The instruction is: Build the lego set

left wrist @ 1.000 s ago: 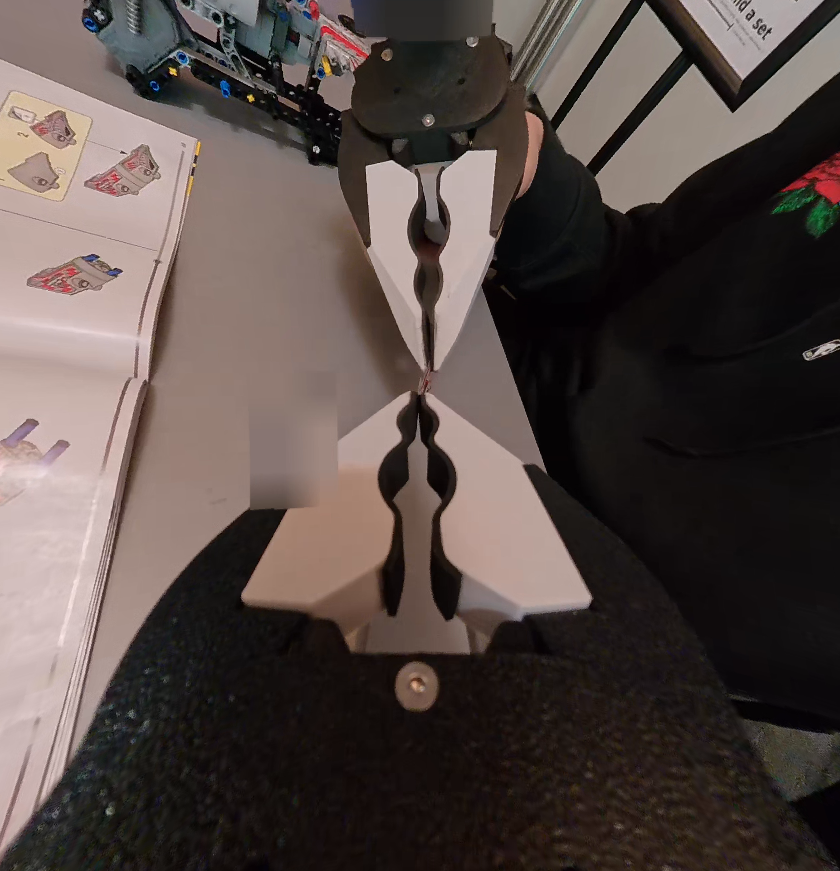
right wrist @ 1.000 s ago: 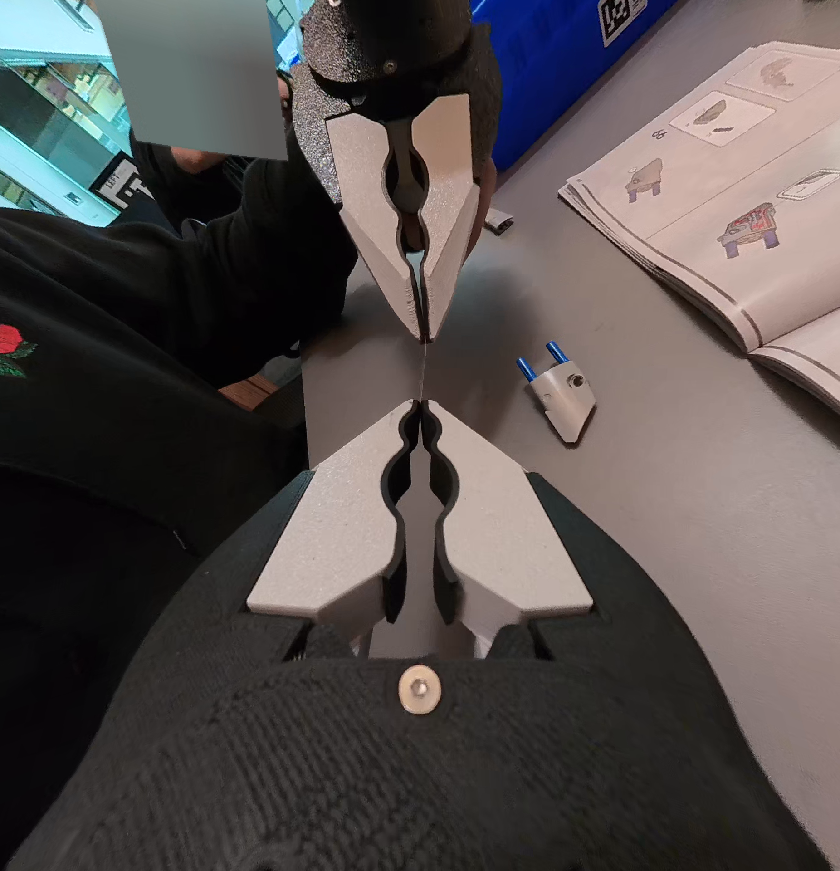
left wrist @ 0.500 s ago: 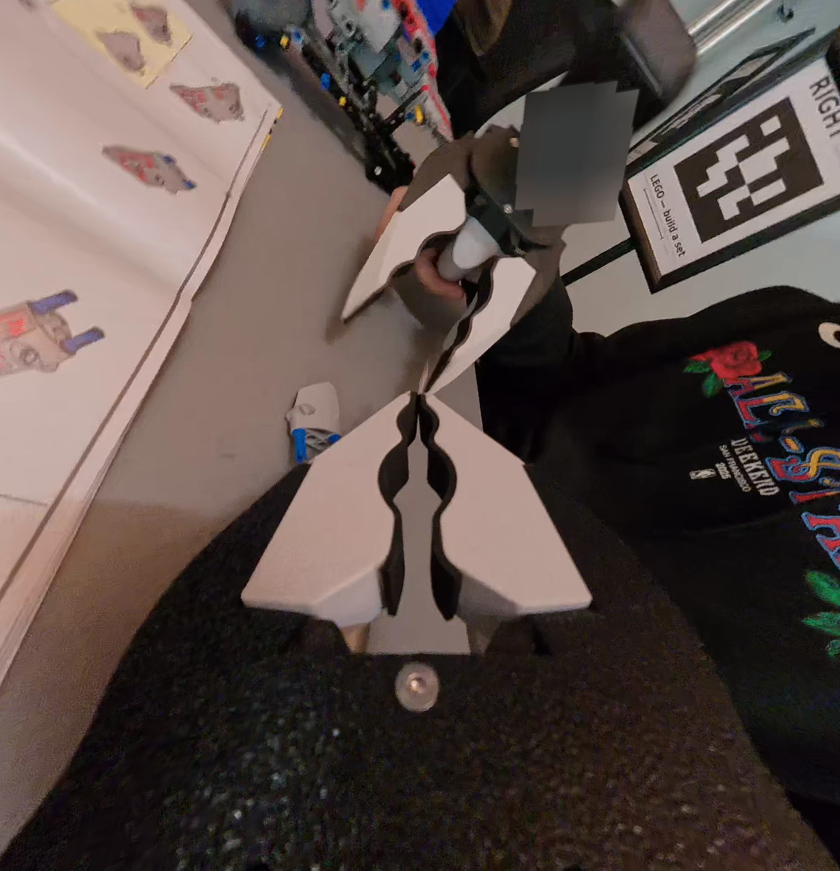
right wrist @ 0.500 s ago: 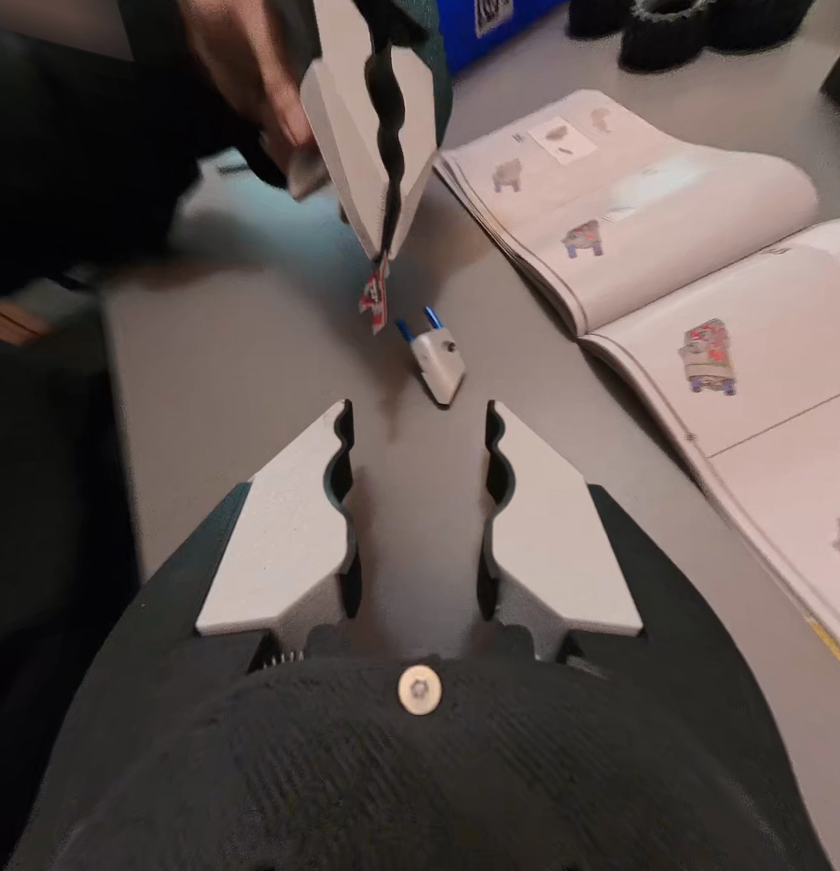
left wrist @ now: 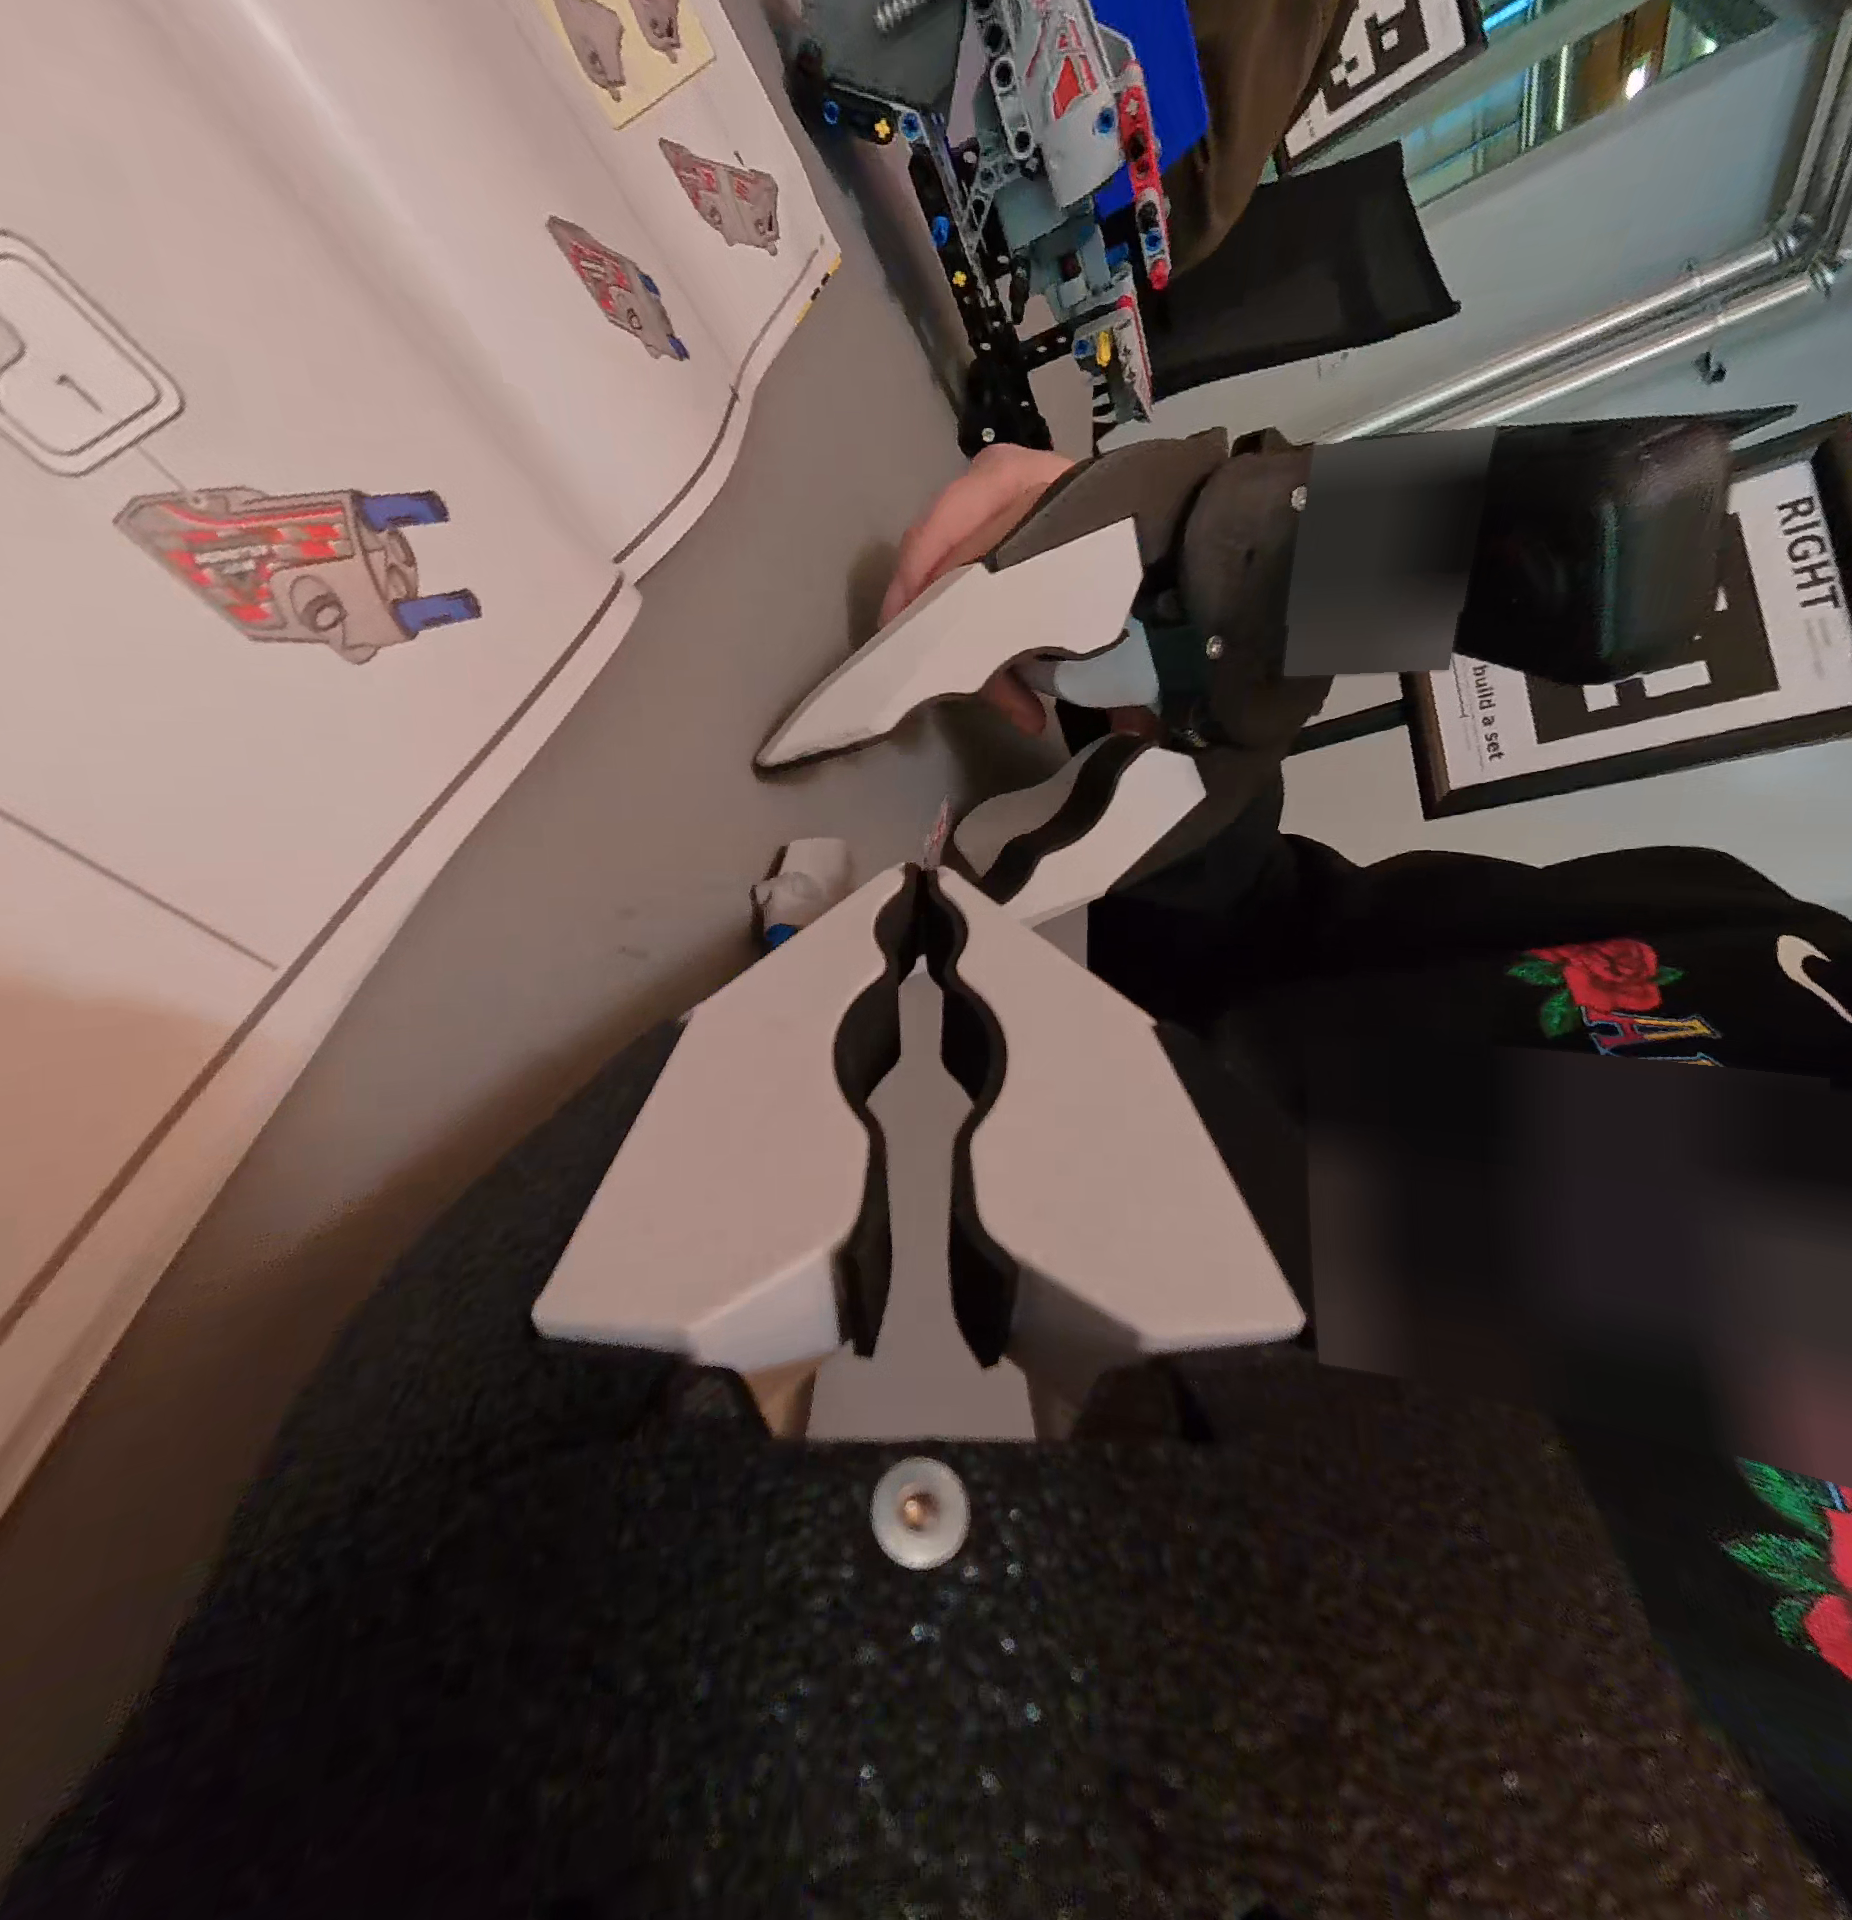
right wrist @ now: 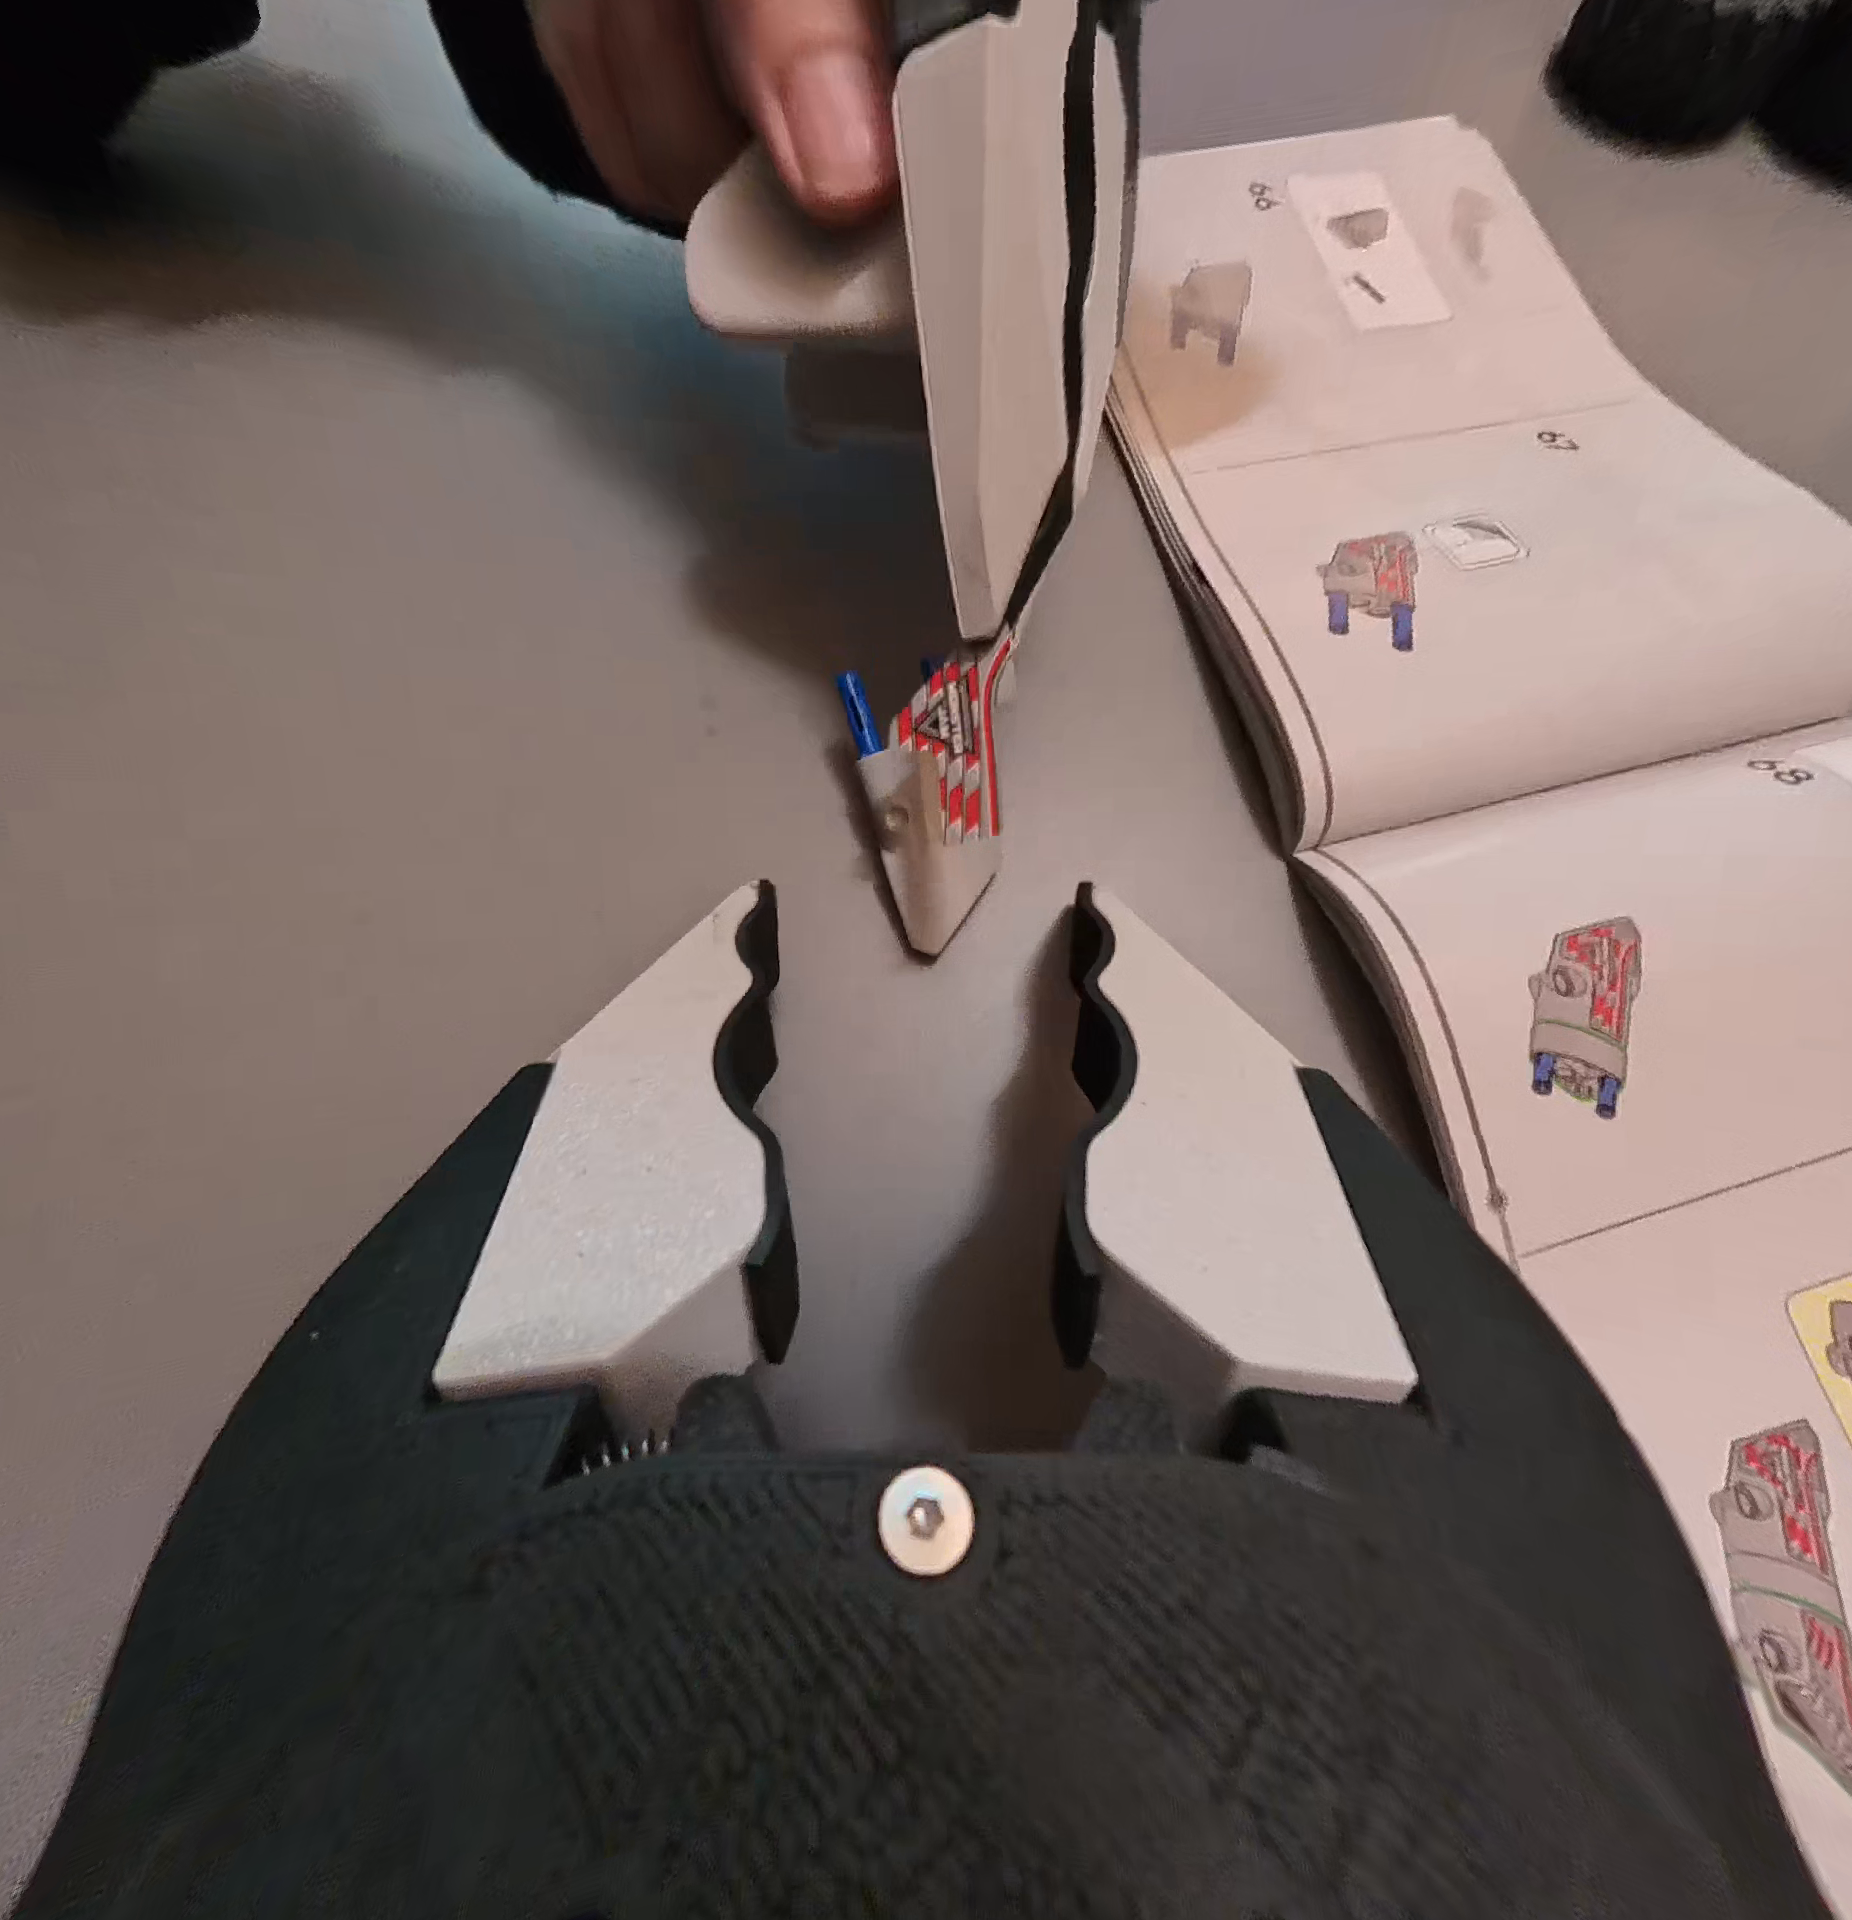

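Note:
My left gripper (left wrist: 922,878) is shut on a thin red-and-white sticker (right wrist: 953,748) by its top edge. In the right wrist view the left gripper (right wrist: 989,623) hangs the sticker just over a small grey lego panel (right wrist: 932,883) with blue pins (right wrist: 857,712) that lies on the grey table. I cannot tell whether the sticker touches the panel. My right gripper (right wrist: 922,894) is open and empty, its fingertips either side of the panel's near tip. In the left wrist view the right gripper (left wrist: 865,795) shows open beside the panel (left wrist: 808,883).
An open instruction booklet (right wrist: 1524,623) lies right of the panel; it also shows in the left wrist view (left wrist: 278,416). A part-built lego vehicle (left wrist: 1047,156) stands at the table's far end. A framed sign (left wrist: 1628,644) stands beyond it. Black tyres (right wrist: 1732,83) lie at the back. The part-built lego vehicle (left wrist: 1047,156) is about equally far from each gripper, around 25 cm.
A second ago both grippers pinched the sticker tip to tip. The right gripper has opened and let go. The left gripper has carried the sticker down over the grey panel.

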`<state>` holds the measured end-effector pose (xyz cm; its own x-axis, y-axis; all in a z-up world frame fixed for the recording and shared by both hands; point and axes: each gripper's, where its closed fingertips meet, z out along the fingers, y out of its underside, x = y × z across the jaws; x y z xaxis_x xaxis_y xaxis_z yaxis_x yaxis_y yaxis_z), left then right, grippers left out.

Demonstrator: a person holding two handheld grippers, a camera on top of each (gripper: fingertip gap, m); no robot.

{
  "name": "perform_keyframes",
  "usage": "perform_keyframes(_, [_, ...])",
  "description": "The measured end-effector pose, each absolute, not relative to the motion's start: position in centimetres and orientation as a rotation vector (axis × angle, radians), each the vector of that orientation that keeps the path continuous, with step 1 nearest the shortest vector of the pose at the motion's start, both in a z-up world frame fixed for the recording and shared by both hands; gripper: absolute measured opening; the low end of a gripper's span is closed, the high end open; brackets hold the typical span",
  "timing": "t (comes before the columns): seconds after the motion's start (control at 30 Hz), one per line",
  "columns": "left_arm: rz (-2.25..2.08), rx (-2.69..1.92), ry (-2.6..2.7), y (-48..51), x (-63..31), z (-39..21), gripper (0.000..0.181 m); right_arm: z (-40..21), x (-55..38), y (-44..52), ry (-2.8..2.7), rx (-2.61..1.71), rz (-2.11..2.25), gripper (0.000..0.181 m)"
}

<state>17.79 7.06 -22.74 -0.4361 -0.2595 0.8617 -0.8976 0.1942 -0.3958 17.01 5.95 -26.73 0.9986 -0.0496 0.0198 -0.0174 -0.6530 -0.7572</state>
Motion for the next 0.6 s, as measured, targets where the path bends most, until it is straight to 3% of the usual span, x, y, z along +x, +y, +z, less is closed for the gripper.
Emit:
perform_keyframes(0.47, [1.381, 1.161, -1.684, 7.8, 17.4, -22.9, 0.000, -27.0, 17.9, 6.8, 0.053, -2.286, -0.027, 0.038])
perform_keyframes(0.6, [1.421, 1.161, -1.672, 8.2, 17.6, -22.6, 0.000, -27.1, 17.3, 7.1, 0.001, -2.285, -0.021, 0.025])
